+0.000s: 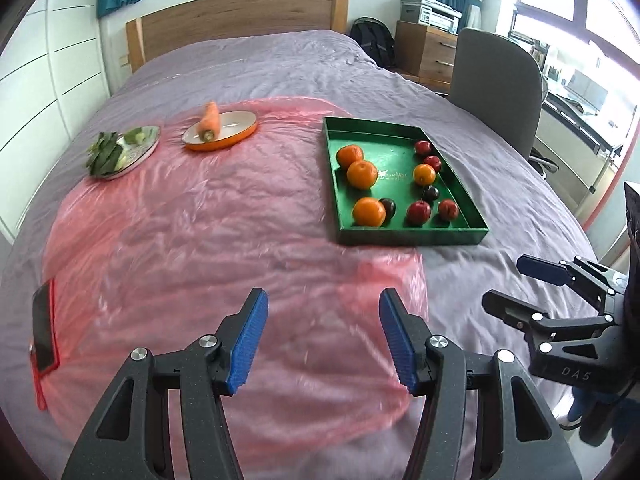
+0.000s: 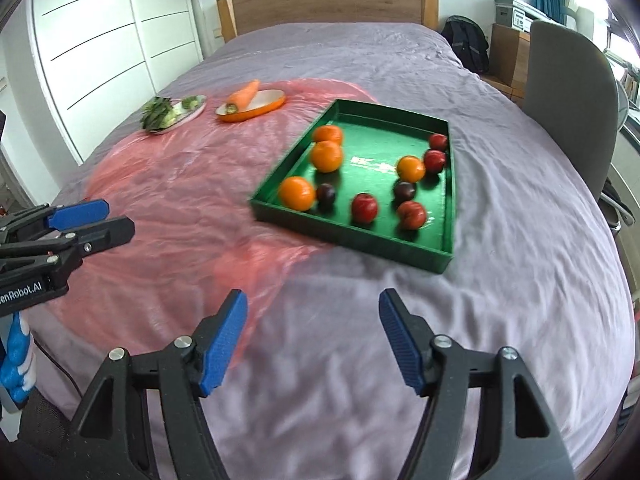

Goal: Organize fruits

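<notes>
A green tray (image 1: 394, 130) (image 2: 348, 234) lies on the bed and holds several oranges (image 1: 361, 174) (image 2: 296, 193) and several red and dark plums (image 1: 419, 212) (image 2: 364, 207). My left gripper (image 1: 324, 336) hovers open over the pink plastic sheet (image 1: 192, 216), well short of the tray, with nothing between its blue pads. My right gripper (image 2: 312, 340) is open too, empty, above the grey bedcover near the tray's front corner. Each gripper shows in the other's view, the right one (image 1: 516, 284) at the right edge and the left one (image 2: 108, 218) at the left edge.
An orange dish (image 1: 221, 130) (image 2: 253, 109) carries a carrot (image 1: 209, 121) (image 2: 242, 97). A silver plate (image 1: 130, 148) (image 2: 176, 114) holds leafy greens. A phone (image 1: 43, 330) lies at the sheet's left edge. A grey chair (image 1: 496, 84) (image 2: 568, 96) stands right of the bed.
</notes>
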